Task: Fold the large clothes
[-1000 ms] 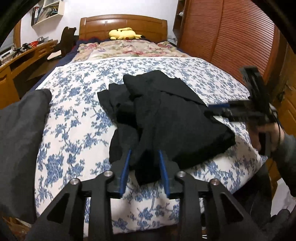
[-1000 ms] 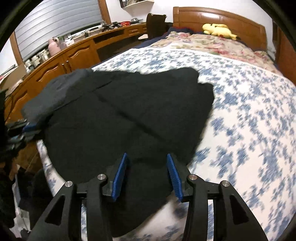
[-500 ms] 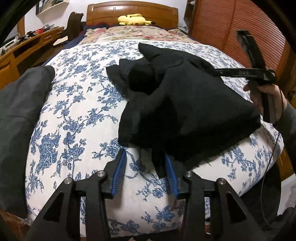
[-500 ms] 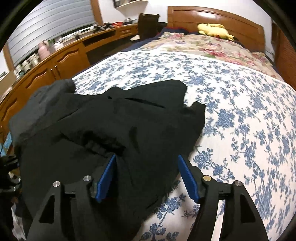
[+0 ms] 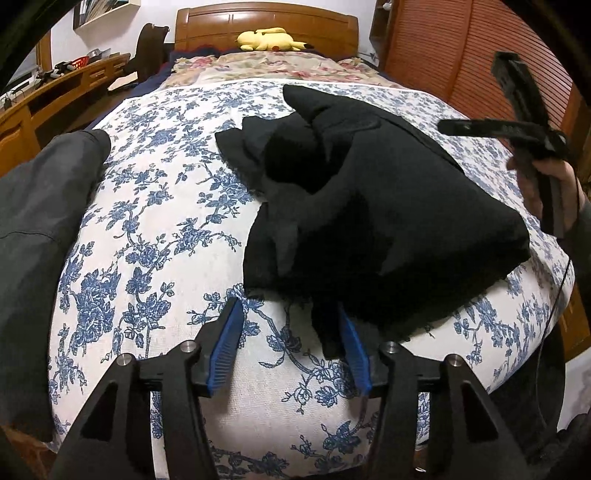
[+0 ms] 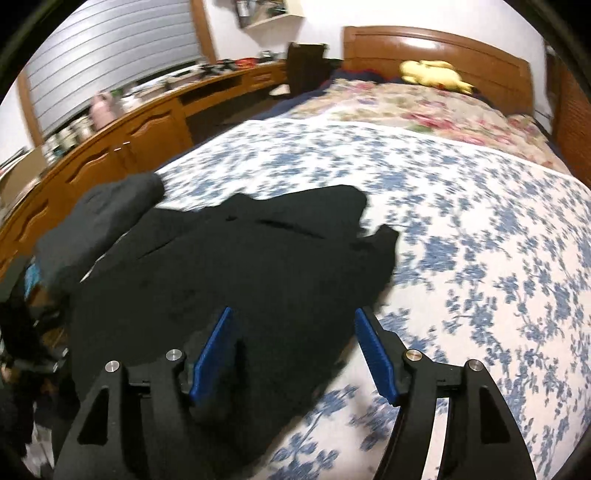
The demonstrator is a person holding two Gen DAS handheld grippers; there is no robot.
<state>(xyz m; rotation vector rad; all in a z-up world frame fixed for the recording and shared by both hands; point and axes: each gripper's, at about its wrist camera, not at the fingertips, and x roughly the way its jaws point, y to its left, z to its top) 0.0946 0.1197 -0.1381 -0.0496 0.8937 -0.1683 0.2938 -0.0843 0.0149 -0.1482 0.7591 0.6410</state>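
Crumpled black cloth garment (image 5: 369, 206) heaped near the foot edge of a bed under a blue-and-white floral bedspread (image 5: 155, 236).

From the left wrist view, left to right: dark grey fabric bundle (image 5: 33, 236) draped over the bedspread's left edge; then a broad bare stretch of floral cover; then the black heap, its lowest flap hanging against the inner face of the left gripper (image 5: 291, 349)'s right blue pad, jaws parting and not pinching it. Farther right, raised clear above the heap's right side, the right gripper (image 5: 517, 125) in a hand (image 5: 546, 184), jaws spread wide with nothing pressed between them. Beyond, open bedspread up to a pink floral quilt (image 5: 280, 64) and a yellow plush toy (image 5: 269, 38) at the wooden headboard (image 5: 266, 20).
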